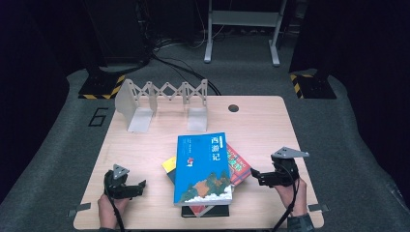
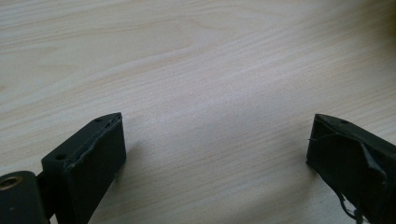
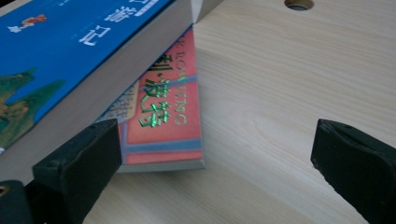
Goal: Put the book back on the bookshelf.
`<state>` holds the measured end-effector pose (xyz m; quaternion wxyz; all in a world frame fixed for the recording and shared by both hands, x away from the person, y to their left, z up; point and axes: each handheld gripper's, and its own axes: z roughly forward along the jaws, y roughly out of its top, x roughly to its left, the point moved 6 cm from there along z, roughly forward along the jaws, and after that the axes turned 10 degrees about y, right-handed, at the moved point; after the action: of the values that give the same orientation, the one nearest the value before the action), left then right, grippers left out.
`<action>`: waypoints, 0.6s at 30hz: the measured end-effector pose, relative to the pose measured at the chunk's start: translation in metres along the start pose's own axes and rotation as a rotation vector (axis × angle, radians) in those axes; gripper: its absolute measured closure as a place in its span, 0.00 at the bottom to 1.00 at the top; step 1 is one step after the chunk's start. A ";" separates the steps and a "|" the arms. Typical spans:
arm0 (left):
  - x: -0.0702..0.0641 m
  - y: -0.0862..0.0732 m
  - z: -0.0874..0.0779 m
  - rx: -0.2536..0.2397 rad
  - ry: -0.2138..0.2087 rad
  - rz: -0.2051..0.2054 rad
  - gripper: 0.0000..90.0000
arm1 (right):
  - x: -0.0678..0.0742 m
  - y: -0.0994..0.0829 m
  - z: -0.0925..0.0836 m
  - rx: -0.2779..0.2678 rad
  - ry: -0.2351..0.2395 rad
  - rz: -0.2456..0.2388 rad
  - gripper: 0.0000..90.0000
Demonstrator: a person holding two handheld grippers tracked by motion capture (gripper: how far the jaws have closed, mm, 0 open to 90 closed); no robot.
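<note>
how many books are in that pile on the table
At least 4: a blue book on top, a red book under it, a yellow book poking out left, a dark book lowest; more may be hidden.

Glossy paper cover on the blue book; matt, pale wood-grain table.

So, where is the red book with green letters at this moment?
In the high view, the red book with green letters lies in the pile at the wooden table's centre, under the large blue book, its corner sticking out toward the right gripper.
</note>
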<state>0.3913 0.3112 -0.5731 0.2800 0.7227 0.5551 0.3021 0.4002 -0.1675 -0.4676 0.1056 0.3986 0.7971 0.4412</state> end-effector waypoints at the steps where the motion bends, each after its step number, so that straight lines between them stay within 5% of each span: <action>1: 0.000 0.000 0.000 -0.003 0.003 -0.001 0.05 | 0.003 0.002 0.002 0.001 0.010 -0.002 0.01; 18: 0.000 0.000 0.000 -0.003 -0.002 -0.001 0.05 | 0.057 0.026 0.042 0.061 0.207 -0.075 0.01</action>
<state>0.3913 0.3109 -0.5730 0.2817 0.7222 0.5548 0.3021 0.3979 -0.0921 -0.4617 0.0269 0.3239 0.8311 0.4514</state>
